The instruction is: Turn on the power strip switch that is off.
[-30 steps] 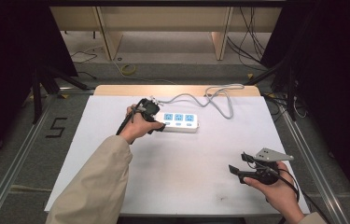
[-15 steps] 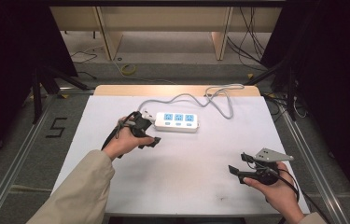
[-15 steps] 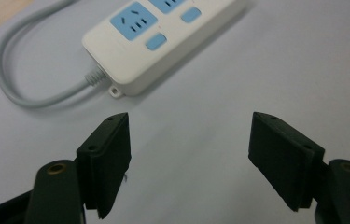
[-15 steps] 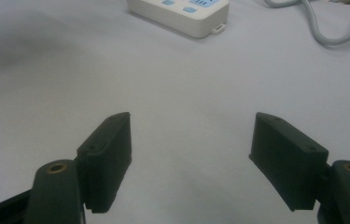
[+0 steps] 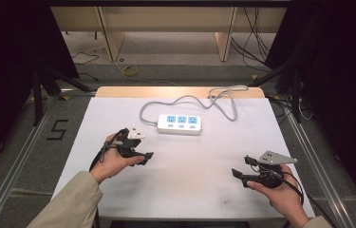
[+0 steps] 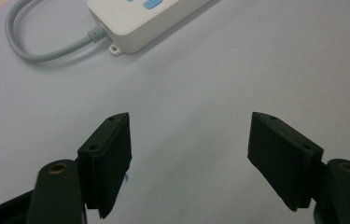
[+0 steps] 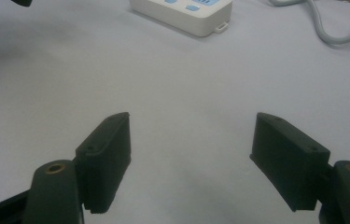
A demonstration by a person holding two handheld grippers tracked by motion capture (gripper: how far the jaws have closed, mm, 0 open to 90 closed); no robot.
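Both wide open, empty: left claw (image 5: 137,145) at frame left below power strip (image 5: 180,124), right claw (image 5: 247,167) lower right, over desk (image 5: 190,166).

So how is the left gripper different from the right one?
The left gripper sits close to the white power strip; the right gripper sits farther off, near the table's front edge. The right gripper's grey plate lies flat on top; the left gripper's looks tipped. Both are black, open and holding nothing.

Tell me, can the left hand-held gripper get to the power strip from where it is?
Probably yes. The left hand-held gripper is open, holds nothing, and only bare table lies between it and the power strip.
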